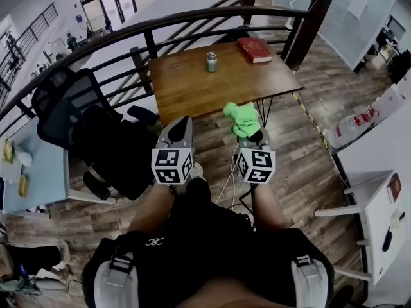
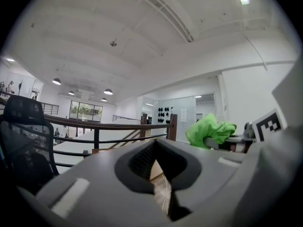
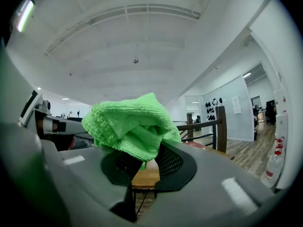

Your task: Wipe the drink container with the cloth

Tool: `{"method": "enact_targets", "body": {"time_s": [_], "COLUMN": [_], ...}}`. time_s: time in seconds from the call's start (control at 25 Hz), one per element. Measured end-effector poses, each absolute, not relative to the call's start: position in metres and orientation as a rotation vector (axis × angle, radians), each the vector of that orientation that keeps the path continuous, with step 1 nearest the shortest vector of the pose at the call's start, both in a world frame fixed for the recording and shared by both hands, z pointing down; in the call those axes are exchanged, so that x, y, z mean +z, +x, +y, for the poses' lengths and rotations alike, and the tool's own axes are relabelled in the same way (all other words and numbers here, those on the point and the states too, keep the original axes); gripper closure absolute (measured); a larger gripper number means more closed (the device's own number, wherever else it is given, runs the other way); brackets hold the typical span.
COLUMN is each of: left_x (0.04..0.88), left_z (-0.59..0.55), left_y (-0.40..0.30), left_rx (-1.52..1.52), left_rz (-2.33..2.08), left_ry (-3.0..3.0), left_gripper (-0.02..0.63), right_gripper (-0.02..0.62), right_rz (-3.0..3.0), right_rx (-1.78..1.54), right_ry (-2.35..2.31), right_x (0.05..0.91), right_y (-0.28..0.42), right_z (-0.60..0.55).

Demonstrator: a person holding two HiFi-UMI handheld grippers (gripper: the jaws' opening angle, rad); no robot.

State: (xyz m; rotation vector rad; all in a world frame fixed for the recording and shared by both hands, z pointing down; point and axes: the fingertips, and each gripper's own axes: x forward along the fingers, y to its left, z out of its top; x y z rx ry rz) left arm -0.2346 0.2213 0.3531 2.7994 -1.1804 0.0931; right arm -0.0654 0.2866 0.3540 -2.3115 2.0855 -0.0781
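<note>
Approach step: my right tongs (image 1: 252, 138) pinch the cloth (image 1: 242, 119), and my left tongs (image 1: 180, 130) are closed, empty. Next I likely reach for the drink container (image 1: 211, 61), upper centre.

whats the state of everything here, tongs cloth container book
left tongs: shut, empty
right tongs: shut on the bright green microfibre cloth
bright green microfibre cloth: bunched up, gripped, not on the table
small silver cylindrical drink container: upright on the brown wooden table, untouched
red hardcover book: closed, lying flat near the table's far edge
</note>
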Motion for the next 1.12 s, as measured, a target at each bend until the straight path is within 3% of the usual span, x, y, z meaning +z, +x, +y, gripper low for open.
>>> {"method": "enact_targets", "body": {"time_s": [0.56, 1.12], "left_x": [0.368, 0.379], "left_z": [0.124, -0.071], "left_y": [-0.190, -0.110], "left_rx": [0.124, 0.124], "left_rz": [-1.219, -1.124], "left_ry": [2.806, 2.808], "left_gripper": [0.552, 0.552], "right_gripper": [0.535, 0.535], "right_rz": [2.106, 2.083], "right_rx": [-0.100, -0.103], "right_ry": [-2.295, -2.359], "right_x": [0.370, 0.376], "right_y": [-0.023, 0.048], "right_z": [0.196, 0.005]}}
